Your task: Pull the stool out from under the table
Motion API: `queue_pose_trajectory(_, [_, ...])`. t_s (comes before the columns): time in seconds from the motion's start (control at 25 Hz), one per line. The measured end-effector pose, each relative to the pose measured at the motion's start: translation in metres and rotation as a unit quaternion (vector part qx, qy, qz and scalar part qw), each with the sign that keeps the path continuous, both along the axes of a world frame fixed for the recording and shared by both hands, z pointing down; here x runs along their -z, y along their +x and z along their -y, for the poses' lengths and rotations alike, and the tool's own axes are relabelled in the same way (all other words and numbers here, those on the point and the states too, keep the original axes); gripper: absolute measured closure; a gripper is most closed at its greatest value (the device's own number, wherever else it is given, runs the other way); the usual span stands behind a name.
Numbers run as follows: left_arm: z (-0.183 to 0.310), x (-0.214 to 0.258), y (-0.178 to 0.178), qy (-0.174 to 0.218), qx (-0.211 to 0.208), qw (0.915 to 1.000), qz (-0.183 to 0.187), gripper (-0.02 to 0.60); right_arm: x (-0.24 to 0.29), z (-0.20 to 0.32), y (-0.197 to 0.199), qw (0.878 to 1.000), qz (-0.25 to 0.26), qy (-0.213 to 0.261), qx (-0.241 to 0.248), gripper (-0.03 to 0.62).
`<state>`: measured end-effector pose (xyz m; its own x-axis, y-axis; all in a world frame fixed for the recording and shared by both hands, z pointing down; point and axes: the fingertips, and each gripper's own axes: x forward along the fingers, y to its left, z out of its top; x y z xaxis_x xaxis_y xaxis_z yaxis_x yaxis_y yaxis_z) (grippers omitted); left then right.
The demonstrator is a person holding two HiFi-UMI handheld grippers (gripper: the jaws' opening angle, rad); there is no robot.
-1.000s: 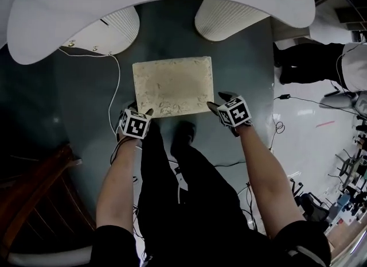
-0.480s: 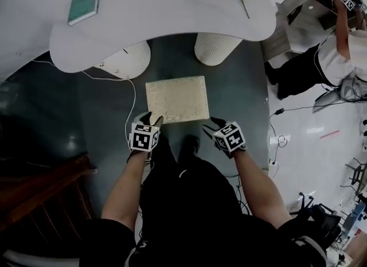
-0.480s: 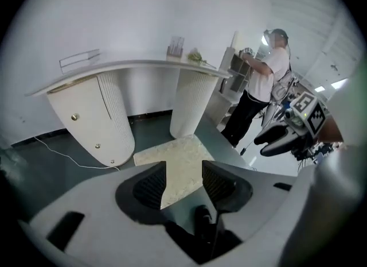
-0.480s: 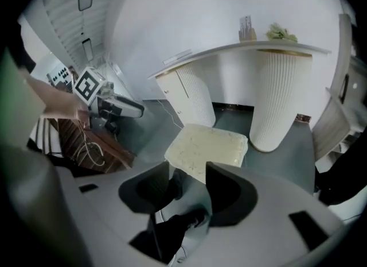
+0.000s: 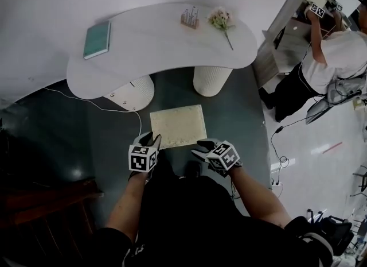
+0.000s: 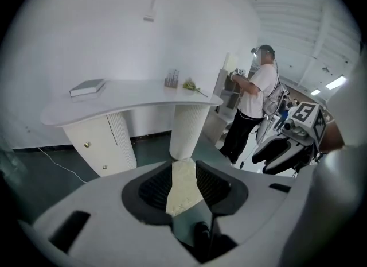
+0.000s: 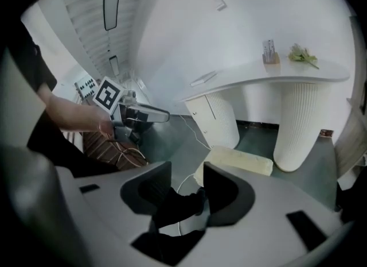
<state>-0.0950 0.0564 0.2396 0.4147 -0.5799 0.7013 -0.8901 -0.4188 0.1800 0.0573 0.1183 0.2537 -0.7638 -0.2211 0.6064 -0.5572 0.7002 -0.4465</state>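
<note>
The stool [image 5: 178, 126] is a low cream square cushion on the dark floor, out in front of the white curved table [image 5: 160, 42]. My left gripper [image 5: 153, 140] hovers over its near left corner. Its jaws are closing, and the stool [image 6: 182, 188] shows through the gap, farther off, with no pad pressing on it. My right gripper [image 5: 199, 147] hangs by the near right corner, also closing. Only a dark shoe and the floor lie between its jaws [image 7: 187, 188]. The stool [image 7: 238, 161] lies beyond them.
A green book [image 5: 97, 31], a small holder [image 5: 190, 18] and a flower sprig [image 5: 221, 20] lie on the table. Its ribbed leg [image 5: 213, 80] and cabinet [image 5: 131, 92] stand behind the stool. A white cable [image 5: 114, 109] trails left. Another person [image 5: 327, 53] works at the right.
The head view has risen and drawn back, so the stool looks smaller and the whole table shows. Both grippers have lifted with it and their jaws have narrowed.
</note>
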Motion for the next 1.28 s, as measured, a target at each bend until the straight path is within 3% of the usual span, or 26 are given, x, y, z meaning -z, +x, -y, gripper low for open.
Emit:
queue_pose_trajectory(0.24, [-0.001,0.066,-0.011,0.058,0.049,0.9969,-0.019,0.475,0.048,0.011,-0.015,0.998,0.036,0.041,0.019,0.422])
queue_pose_trajectory(0.72, [-0.007,0.147,-0.043,0.114,0.069,0.9906,-0.031,0.511,0.111,0.015,-0.026,0.994,0.072,0.08,0.003,0.422])
queue_pose_trajectory(1.08, [-0.007,0.19,-0.08,0.155,0.039,0.9855,-0.059,0.54,0.171,0.005,-0.061,0.983,0.074,0.165,-0.03,0.442])
queue_pose_trajectory(1.28, [-0.005,0.21,-0.111,0.178,-0.01,0.9832,-0.04,0.555,0.22,0.015,-0.073,0.963,0.063,0.23,-0.125,0.546])
